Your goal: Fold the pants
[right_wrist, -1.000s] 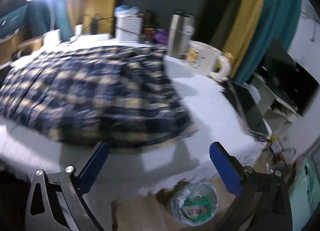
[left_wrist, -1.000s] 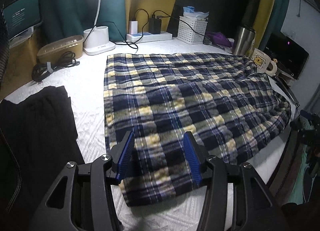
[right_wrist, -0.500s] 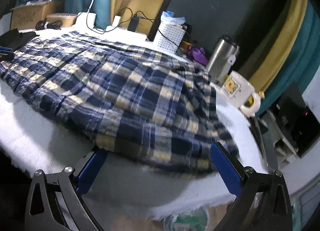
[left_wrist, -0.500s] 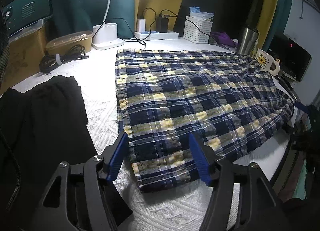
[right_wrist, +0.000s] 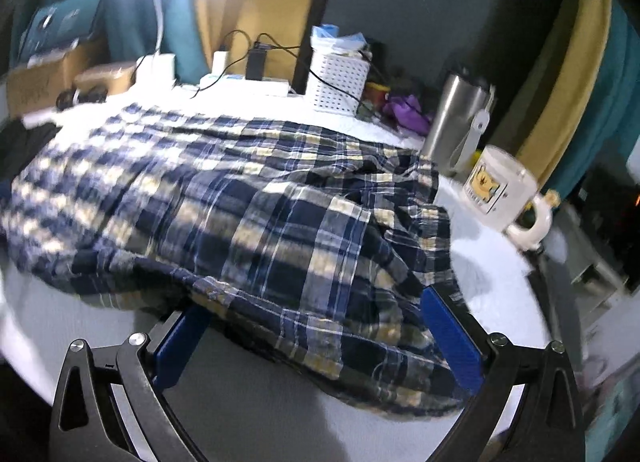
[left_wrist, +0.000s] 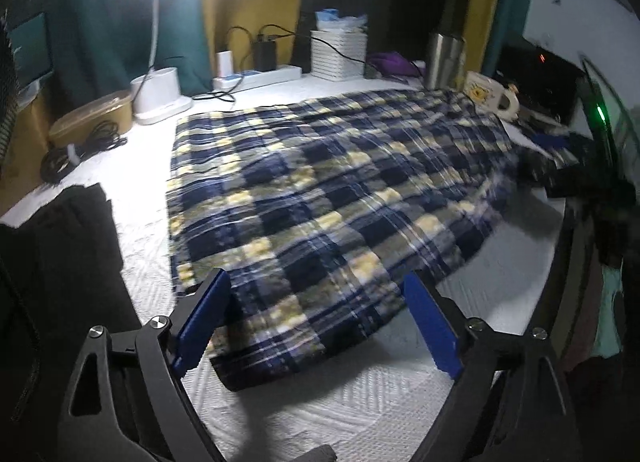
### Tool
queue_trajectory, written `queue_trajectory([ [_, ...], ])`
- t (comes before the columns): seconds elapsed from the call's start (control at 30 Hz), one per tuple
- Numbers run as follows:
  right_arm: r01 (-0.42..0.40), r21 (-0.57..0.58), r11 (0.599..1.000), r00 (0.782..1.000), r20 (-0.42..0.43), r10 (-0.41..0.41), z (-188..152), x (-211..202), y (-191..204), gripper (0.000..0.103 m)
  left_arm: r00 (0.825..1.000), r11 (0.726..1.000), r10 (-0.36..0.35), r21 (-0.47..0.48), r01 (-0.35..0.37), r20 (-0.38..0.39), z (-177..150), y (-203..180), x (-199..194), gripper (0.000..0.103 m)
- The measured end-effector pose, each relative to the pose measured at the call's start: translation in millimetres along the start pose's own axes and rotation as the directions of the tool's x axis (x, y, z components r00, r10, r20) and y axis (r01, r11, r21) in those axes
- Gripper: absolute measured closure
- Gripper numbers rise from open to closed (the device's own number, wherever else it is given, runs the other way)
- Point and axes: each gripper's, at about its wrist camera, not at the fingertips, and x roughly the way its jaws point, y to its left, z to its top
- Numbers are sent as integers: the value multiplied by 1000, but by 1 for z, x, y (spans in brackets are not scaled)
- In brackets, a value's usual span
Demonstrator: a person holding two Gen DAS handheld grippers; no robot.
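While both grippers stand wide apart and hold nothing, the pants (left_wrist: 320, 198) lie spread flat on the white desk (left_wrist: 384, 414), one end between the left gripper (left_wrist: 316, 322) pads, the rumpled end at the right gripper (right_wrist: 316, 338). A pinch could catch only the top layer. The mug (right_wrist: 504, 194) and tumbler (right_wrist: 456, 122), just beside the cloth, could tip if it is swung.

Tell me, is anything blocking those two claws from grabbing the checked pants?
Nothing visible does. The left claw is open with the near end of the plaid pants between its fingers. The right claw is open too, the bunched end of the fabric between its fingers. The mug stands off to the side.
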Motion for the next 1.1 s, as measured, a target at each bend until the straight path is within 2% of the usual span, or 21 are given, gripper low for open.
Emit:
queue_trajectory([
  [0.2, -48, 91, 995, 998, -37, 52, 18, 21, -14, 0, 1000, 995, 16, 95, -16, -1, -4, -19, 1, 9],
  [0.3, -73, 117, 990, 997, -32, 77, 26, 24, -17, 0, 995, 983, 95, 161, -90, -18, -5, -29, 9, 9],
  [0.4, -84, 125, 989, 996, -30, 88, 31, 27, -20, 0, 988, 981, 141, 146, -130, -67, -3, -25, 19, 9],
  [0.53, -111, 158, 981, 993, -31, 117, 34, 28, -26, 0, 984, 983, 152, 118, -141, -88, -2, -17, 22, 10],
  [0.57, -111, 161, 981, 993, -27, 117, 35, 28, -27, 0, 985, 983, 152, 117, -142, -86, -1, -16, 21, 17],
  [0.6, -113, 164, 980, 993, -24, 118, 36, 28, -27, 0, 984, 982, 157, 121, -146, -82, -1, -15, 20, 36],
  [0.63, -115, 167, 979, 993, -19, 119, 37, 27, -28, 0, 981, 977, 176, 133, -165, -80, -1, -14, 20, 47],
  [0.67, -117, 169, 979, 993, -13, 121, 38, 25, -29, 0, 978, 974, 192, 139, -180, -79, 0, -12, 20, 68],
  [0.7, -119, 169, 978, 992, -9, 122, 38, 24, -29, 0, 977, 974, 198, 132, -186, -80, 1, -8, 20, 80],
  [0.77, -117, 163, 980, 993, -4, 119, 37, 21, -30, 0, 983, 980, 172, 106, -166, -55, 4, -1, 10, 82],
  [0.9, -118, 159, 980, 993, 2, 119, 29, 16, -33, 0, 985, 984, 169, 53, -171, 39, 14, 8, -15, 98],
  [0.97, -126, 152, 980, 992, 10, 126, 23, 13, -30, 0, 984, 985, 169, 23, -171, 58, 18, 14, -16, 100],
  [1.1, -84, 88, 993, 996, 38, 81, 11, 4, -14, 0, 981, 985, 174, -13, -173, 91, 29, 19, -17, 101],
])
